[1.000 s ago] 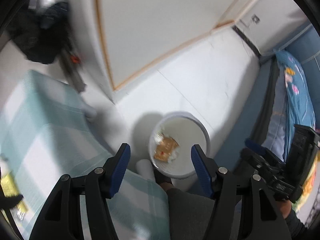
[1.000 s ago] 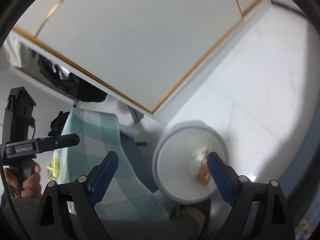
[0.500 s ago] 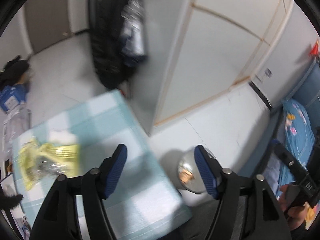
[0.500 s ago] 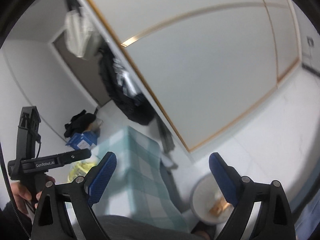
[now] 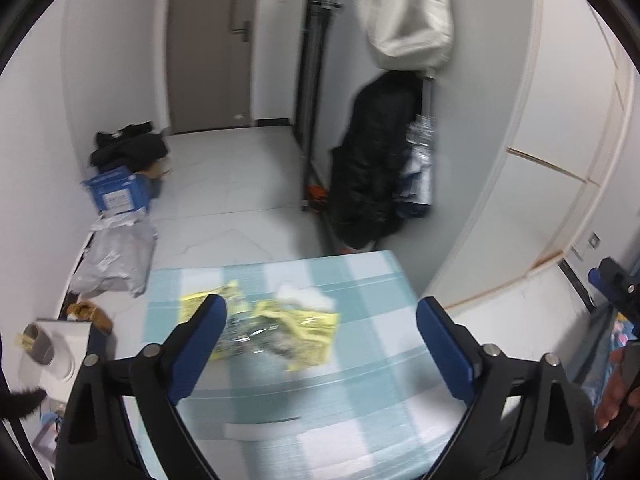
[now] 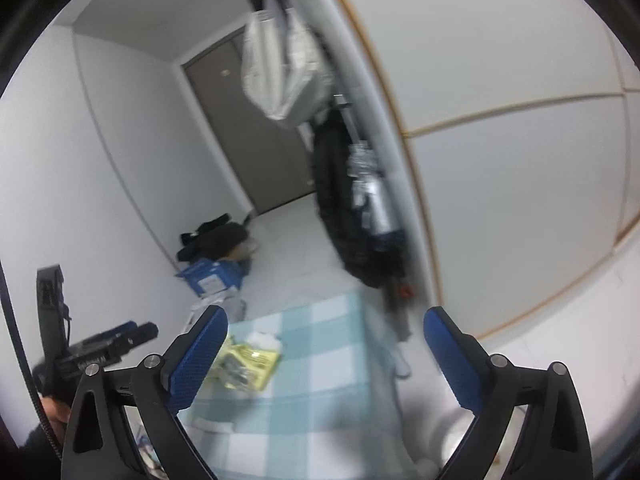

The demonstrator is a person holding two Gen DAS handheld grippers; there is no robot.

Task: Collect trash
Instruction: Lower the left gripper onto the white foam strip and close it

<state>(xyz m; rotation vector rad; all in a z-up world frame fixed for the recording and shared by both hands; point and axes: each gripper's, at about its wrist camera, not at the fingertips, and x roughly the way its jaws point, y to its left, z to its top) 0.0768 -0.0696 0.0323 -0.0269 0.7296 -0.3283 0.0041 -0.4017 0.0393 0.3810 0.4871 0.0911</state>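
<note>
Crumpled yellow wrappers [image 5: 276,330] and a white tissue [image 5: 306,294] lie on a table with a teal checked cloth [image 5: 360,364]. My left gripper [image 5: 320,344] is open and empty, above the table with the wrappers just ahead between its fingers. My right gripper [image 6: 324,356] is open and empty, higher up and to the right of the table; the wrappers [image 6: 246,364] and tissue [image 6: 264,338] show near its left finger. The white trash bin's rim [image 6: 452,440] shows faintly at the lower right of the right wrist view.
A black bag [image 5: 372,160] and a hanging white bag [image 5: 408,12] are by the wall behind the table. A blue box [image 5: 118,194] and grey parcels [image 5: 114,256] lie on the floor at left. A closed door [image 5: 210,44] is at the back.
Both grippers swung up and away from the white bin on the floor toward the table. The wrappers now lie straight ahead of the left gripper. Both stayed open.
</note>
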